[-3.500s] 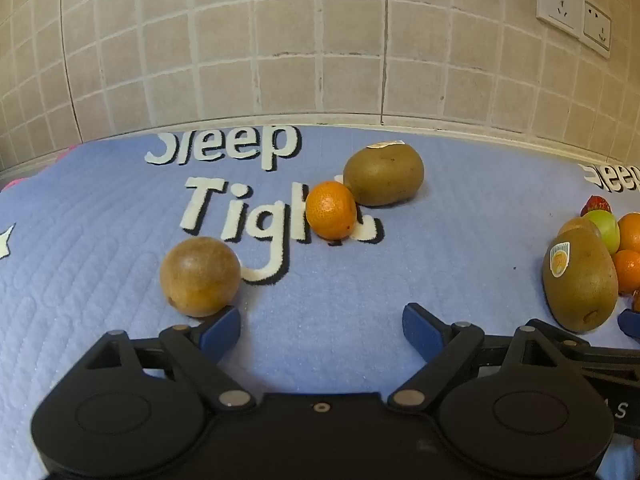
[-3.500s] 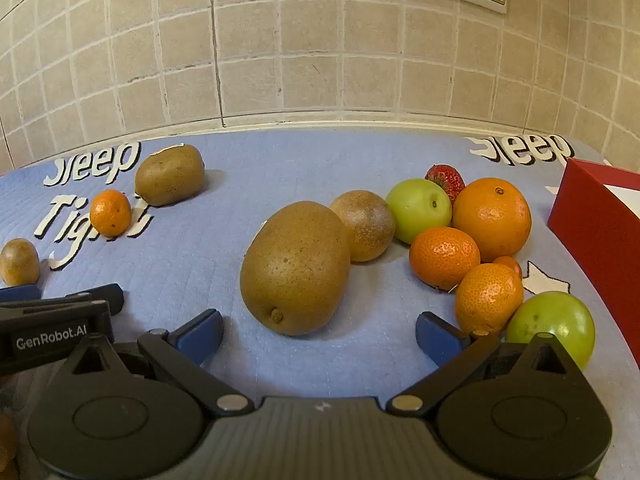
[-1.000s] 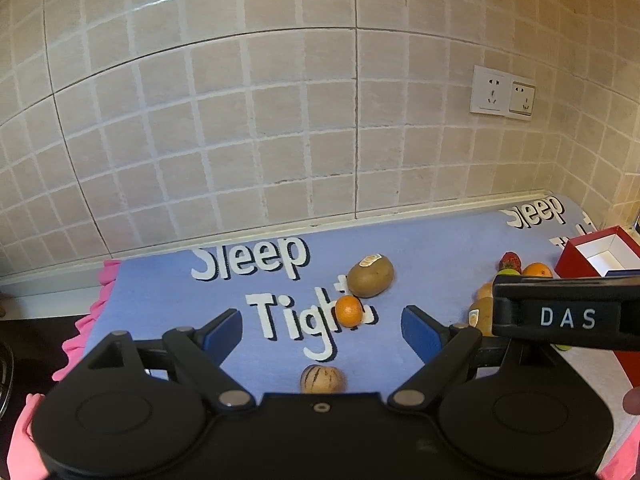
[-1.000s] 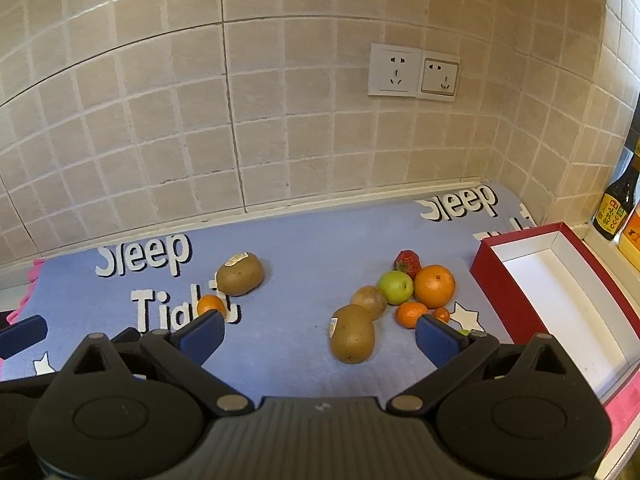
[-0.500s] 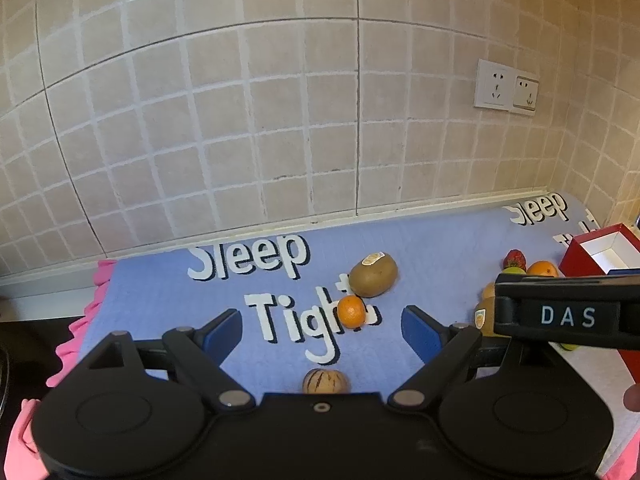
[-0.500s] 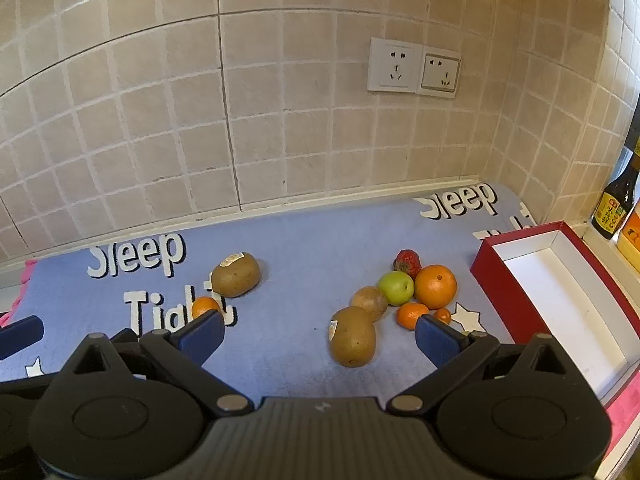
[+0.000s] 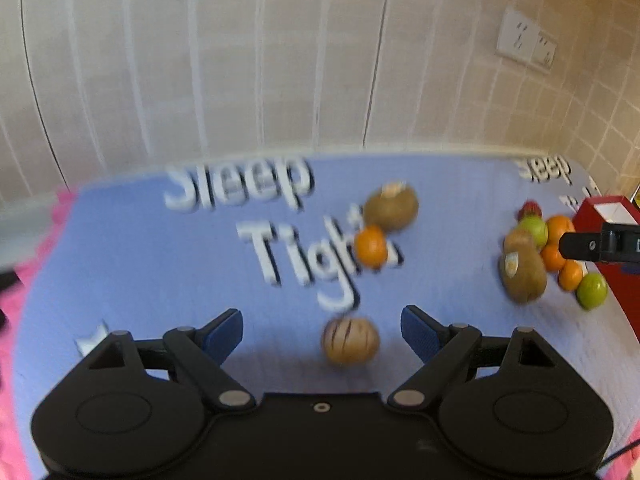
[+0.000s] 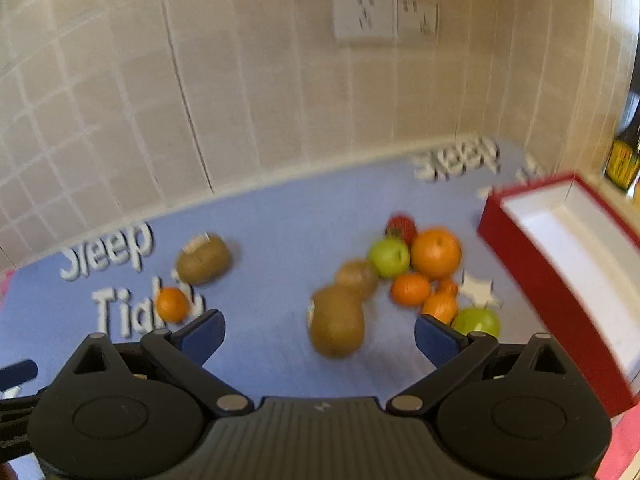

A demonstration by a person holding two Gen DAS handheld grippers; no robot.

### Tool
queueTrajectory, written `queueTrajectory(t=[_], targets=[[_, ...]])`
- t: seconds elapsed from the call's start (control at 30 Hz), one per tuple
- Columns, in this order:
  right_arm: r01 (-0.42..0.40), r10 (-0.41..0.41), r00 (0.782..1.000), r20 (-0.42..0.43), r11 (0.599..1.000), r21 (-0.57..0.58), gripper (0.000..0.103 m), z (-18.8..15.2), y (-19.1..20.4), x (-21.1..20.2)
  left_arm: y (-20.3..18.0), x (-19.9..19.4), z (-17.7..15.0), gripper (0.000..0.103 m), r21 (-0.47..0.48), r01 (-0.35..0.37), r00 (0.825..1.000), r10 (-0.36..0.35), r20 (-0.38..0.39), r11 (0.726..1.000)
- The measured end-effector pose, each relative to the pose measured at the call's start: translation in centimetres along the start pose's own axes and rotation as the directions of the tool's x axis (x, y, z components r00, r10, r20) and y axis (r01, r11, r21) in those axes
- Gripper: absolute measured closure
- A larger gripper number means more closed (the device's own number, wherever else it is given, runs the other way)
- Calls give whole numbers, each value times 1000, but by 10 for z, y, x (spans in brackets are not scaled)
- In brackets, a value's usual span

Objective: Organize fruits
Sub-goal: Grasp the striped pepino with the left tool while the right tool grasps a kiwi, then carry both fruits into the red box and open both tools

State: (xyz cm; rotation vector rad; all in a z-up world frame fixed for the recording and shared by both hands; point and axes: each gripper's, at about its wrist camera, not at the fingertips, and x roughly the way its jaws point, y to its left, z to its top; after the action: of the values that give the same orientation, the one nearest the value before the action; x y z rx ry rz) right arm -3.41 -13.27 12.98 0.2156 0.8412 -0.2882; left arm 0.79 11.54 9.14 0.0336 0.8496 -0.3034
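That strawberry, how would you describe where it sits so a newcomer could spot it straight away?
Find the red box at the right end of the blue mat; a pile of fruit lies on the mat just left of it. The strawberry sits at the back of that pile, nearest the tiled wall, behind the green apple and the large orange. It is the only red fruit there.

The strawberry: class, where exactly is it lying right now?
In the right wrist view the strawberry lies on the blue mat, at the wall side of the fruit cluster, behind the green apple and big orange.
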Motion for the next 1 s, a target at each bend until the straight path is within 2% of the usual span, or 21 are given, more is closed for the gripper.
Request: queueTrajectory(t=[0.07, 0.2, 0.37, 0.47, 0.57, 0.63, 0.7, 0.77, 0.9, 0.93, 0.97, 1.0], targets=[[-11, 11, 999, -53, 1000, 10, 10, -6, -1, 19, 2, 13, -5, 1, -9, 24, 999, -24, -36, 1000], [-11, 15, 996, -92, 999, 41, 11, -14, 0, 48, -4, 34, -7, 1, 14, 61, 996, -60, -73, 998], [40, -35, 996, -76, 998, 56, 12, -4, -3, 72, -13, 57, -5, 3, 33, 107, 989, -103, -104, 994], [36, -30, 996, -85, 997, 68, 12, 1, -8, 87, -15, 69, -3, 13, 43, 113, 986, -107, -127, 993], [49, -42, 995, -93, 996, 68, 12, 2, -10, 99, -17, 77, -4, 16, 48, 121, 983, -113, -144, 991], [48, -40, 994, -102, 996, 74, 13, 1, -11, 107, -20, 78, -4, 22, 70, 115, 985, -105, -138, 991], [48, -39, 993, -109, 996, 79, 16, 1, -12, 112, -23, 78, -4, 39, 107, 94, 988, -80, -131, 990], [51, -41, 992, -116, 996, 77, 27, 1, -12, 116, -26, 77, -3, 51, 143, 56, 992, -39, -116, 988], [46, -36, 993, -113, 996, 81, 32, 1, -13, 118, -23, 75, -3, 52, 129, 52, 993, -38, -113, 990], [46, -37, 993, -109, 996, 78, 35, 0, -13, 118, -24, 74, -3, 52, 125, 48, 993, -34, -113, 991], [45, -37, 994, -106, 996, 76, 44, 0, -13, 118, -24, 72, -3, 52, 118, 40, 993, -27, -113, 992], [42, -35, 994, -104, 996, 75, 47, 0, -14, 118, -25, 70, -4, 52, 111, 35, 993, -22, -112, 993]])
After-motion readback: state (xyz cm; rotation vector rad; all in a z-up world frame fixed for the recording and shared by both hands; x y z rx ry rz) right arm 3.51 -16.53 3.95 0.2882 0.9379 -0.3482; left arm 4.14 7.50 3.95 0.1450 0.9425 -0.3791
